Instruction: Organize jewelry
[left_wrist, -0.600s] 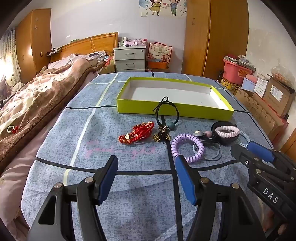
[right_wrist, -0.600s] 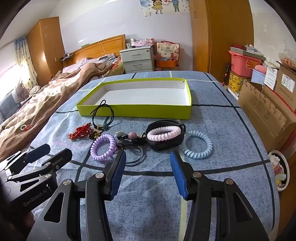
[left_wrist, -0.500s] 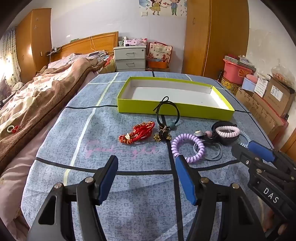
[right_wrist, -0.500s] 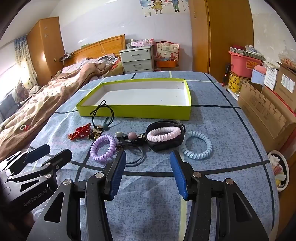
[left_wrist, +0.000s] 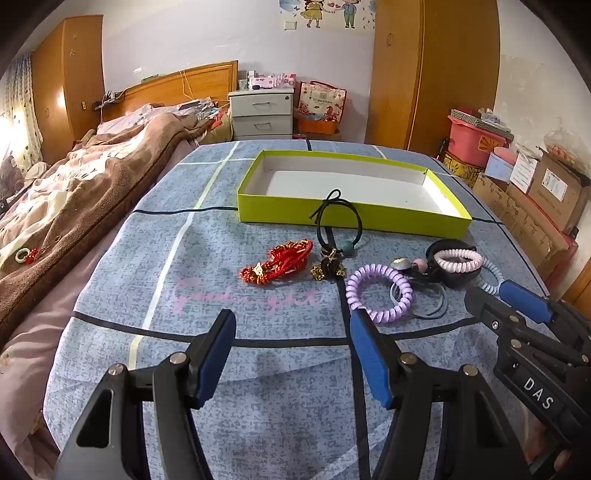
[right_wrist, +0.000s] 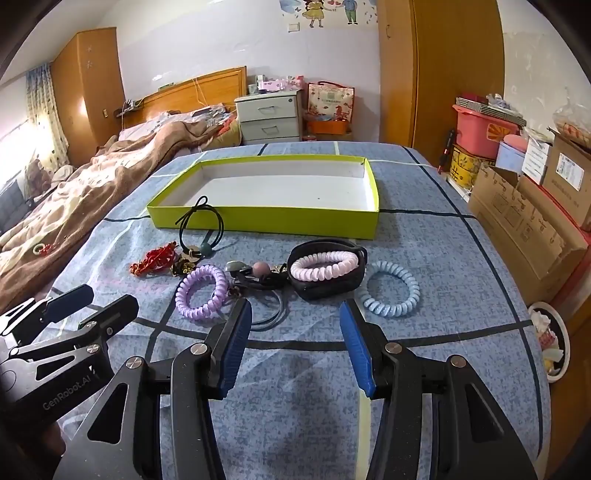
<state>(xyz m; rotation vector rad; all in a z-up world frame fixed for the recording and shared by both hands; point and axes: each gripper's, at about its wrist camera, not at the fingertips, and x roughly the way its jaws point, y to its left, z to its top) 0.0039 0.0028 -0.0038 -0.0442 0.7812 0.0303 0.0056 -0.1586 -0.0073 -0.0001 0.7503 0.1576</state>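
Both grippers, left gripper (left_wrist: 293, 354) and right gripper (right_wrist: 295, 343), hovered with fingers wide and empty. Just beyond, the purple coil band (left_wrist: 380, 291) lay on the bed: light, springy, best pinched across its rim, well short of the green tray (left_wrist: 351, 218).

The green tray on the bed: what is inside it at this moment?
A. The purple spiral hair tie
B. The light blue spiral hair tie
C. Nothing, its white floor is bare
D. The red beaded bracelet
C: the green tray shows only its bare white floor, while the purple spiral hair tie, the red beaded bracelet and the light blue spiral hair tie all lie on the blue bedcover in front of it.
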